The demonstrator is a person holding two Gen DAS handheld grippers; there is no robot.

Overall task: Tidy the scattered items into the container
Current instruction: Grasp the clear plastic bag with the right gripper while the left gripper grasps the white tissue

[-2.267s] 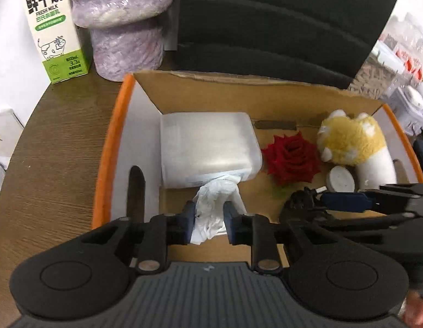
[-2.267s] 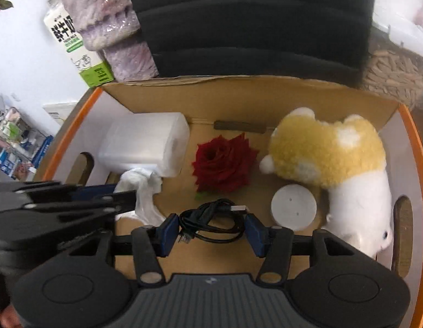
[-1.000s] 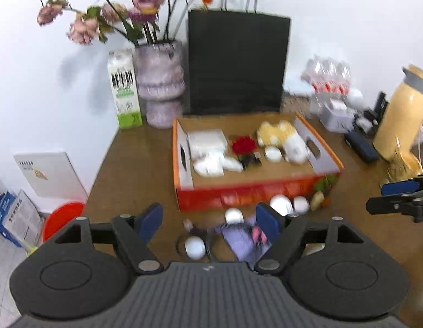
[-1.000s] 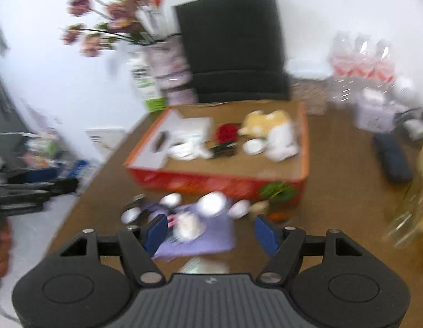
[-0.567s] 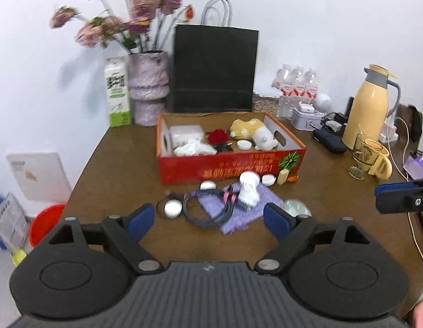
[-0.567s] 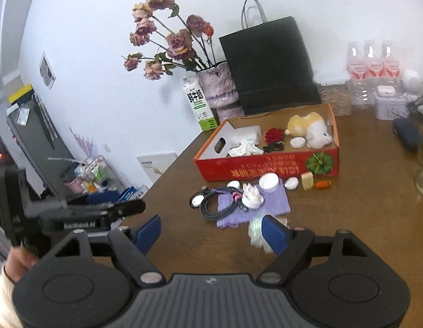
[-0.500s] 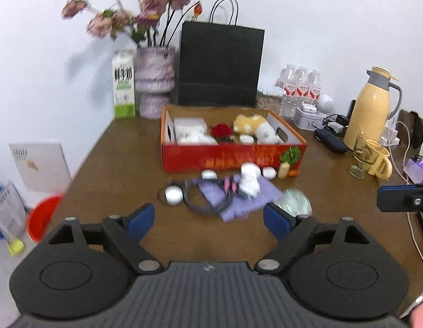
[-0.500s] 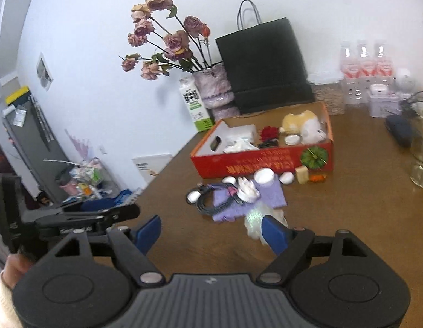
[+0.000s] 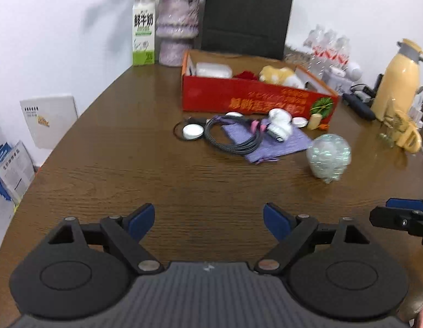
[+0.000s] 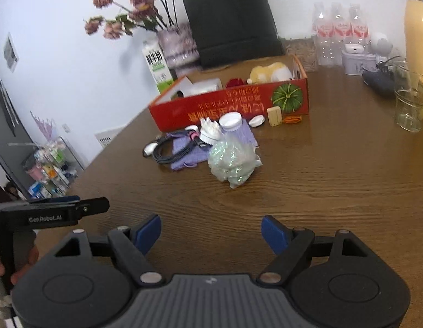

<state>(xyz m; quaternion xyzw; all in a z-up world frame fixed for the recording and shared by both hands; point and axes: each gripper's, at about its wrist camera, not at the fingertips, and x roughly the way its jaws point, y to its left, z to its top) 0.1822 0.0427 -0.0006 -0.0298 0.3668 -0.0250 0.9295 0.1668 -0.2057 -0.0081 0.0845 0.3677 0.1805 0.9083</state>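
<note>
A red cardboard box (image 9: 255,101) (image 10: 238,104) stands on the brown table and holds a white tissue pack (image 9: 213,69), a red rose (image 9: 243,75) and a yellow-white plush toy (image 9: 278,76). In front of it lie a grey coiled cable (image 9: 233,138), a purple cloth (image 9: 274,140), a white brush (image 9: 278,125), round white lids (image 9: 193,130) and a clear crumpled bag (image 9: 327,158) (image 10: 232,162). My left gripper (image 9: 208,220) is open and empty, low over the table's near side. My right gripper (image 10: 211,231) is open and empty, also well short of the items.
A milk carton (image 9: 143,31), a vase of flowers (image 9: 177,30) and a black paper bag (image 9: 245,16) stand behind the box. A yellow thermos (image 9: 400,75), a glass (image 10: 408,101), water bottles (image 10: 338,32) and a dark case (image 9: 359,106) are at the right.
Both grippers let go of the tissue and cable in the box, opened wide and pulled far back. Since half a second ago they have dropped lower towards the table.
</note>
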